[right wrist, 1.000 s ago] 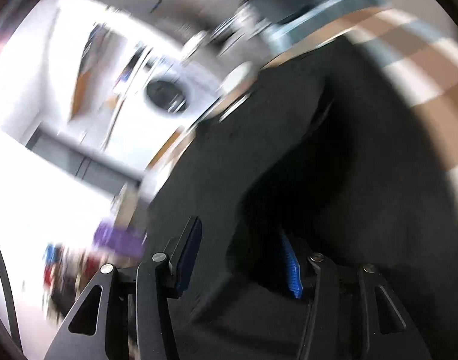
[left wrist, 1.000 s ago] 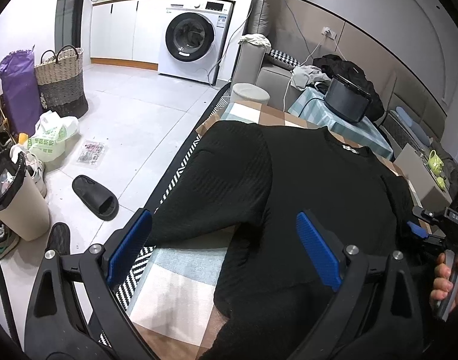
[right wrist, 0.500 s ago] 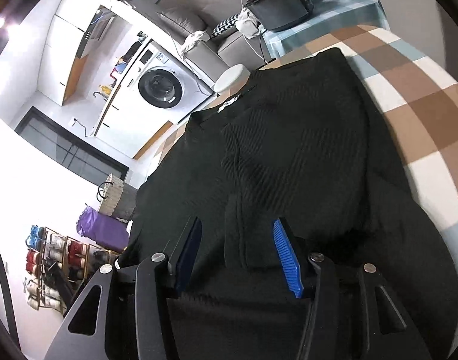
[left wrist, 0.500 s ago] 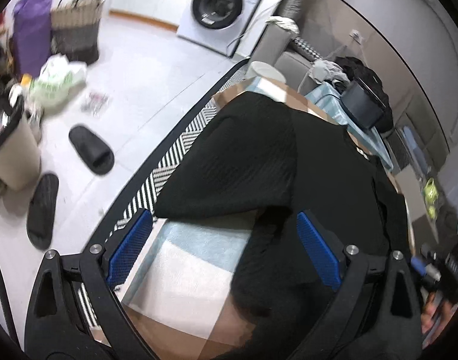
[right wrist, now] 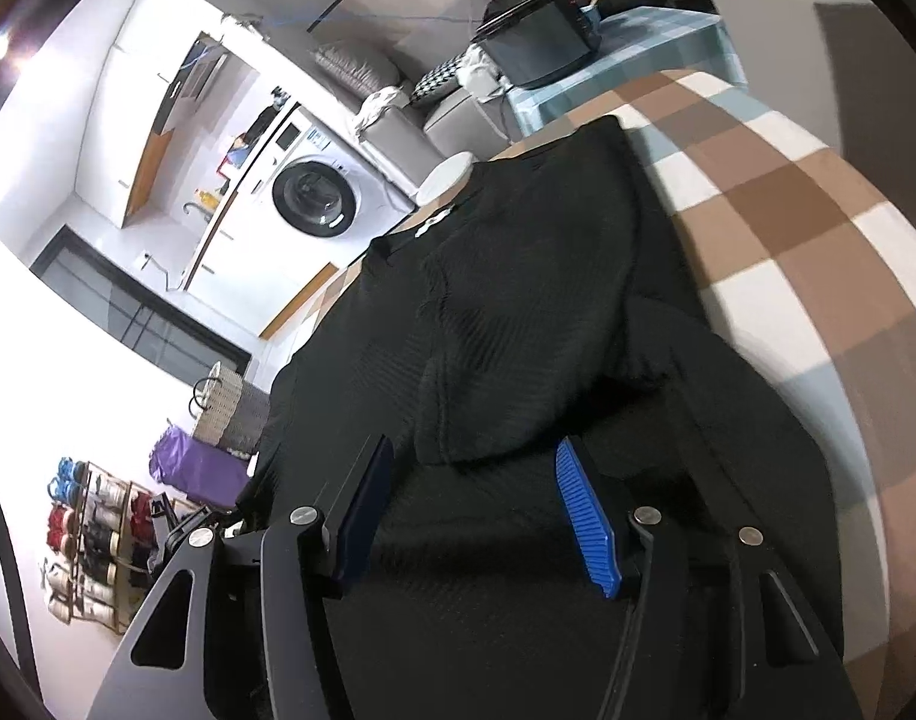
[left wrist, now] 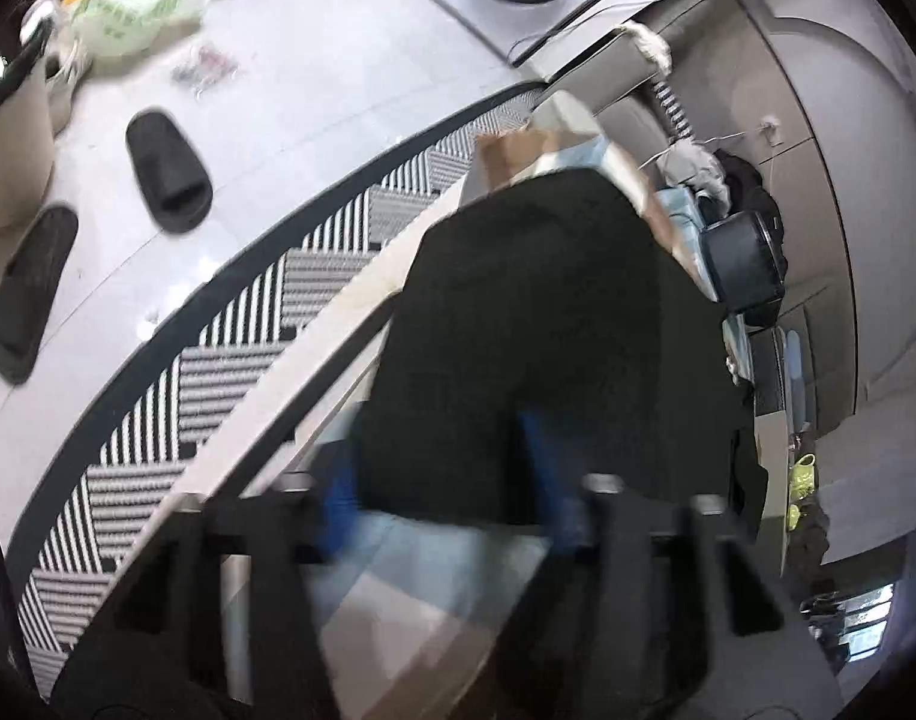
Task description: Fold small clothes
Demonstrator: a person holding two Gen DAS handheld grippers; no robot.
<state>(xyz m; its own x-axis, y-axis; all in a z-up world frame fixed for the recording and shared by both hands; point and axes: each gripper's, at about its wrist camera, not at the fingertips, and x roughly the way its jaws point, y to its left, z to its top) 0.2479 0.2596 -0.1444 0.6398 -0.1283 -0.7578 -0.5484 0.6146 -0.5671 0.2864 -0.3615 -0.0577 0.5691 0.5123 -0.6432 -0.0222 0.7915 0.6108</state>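
A black knit sweater (right wrist: pixel 535 324) lies on the checkered table cover (right wrist: pixel 817 228), with one sleeve folded in over the body. It also shows in the left wrist view (left wrist: pixel 535 330), blurred. My left gripper (left wrist: pixel 446 474) is open, its blue pads on either side of the folded sleeve's end near the table's left edge. My right gripper (right wrist: pixel 475 504) is open and empty, just above the sweater's lower body, with the folded sleeve's rounded end between its pads.
The striped rug (left wrist: pixel 230 360) and two black slippers (left wrist: pixel 167 171) lie on the floor left of the table. A washing machine (right wrist: pixel 317 198), a basket (right wrist: pixel 224 402), a shoe rack (right wrist: pixel 92 528) and a sofa (right wrist: pixel 398 120) stand beyond. A black box (right wrist: pixel 541 51) sits on a side table.
The left gripper has moved forward and tilted down over the folded sleeve, with motion blur. The right gripper has shifted slightly closer to the sweater. Both stay open.
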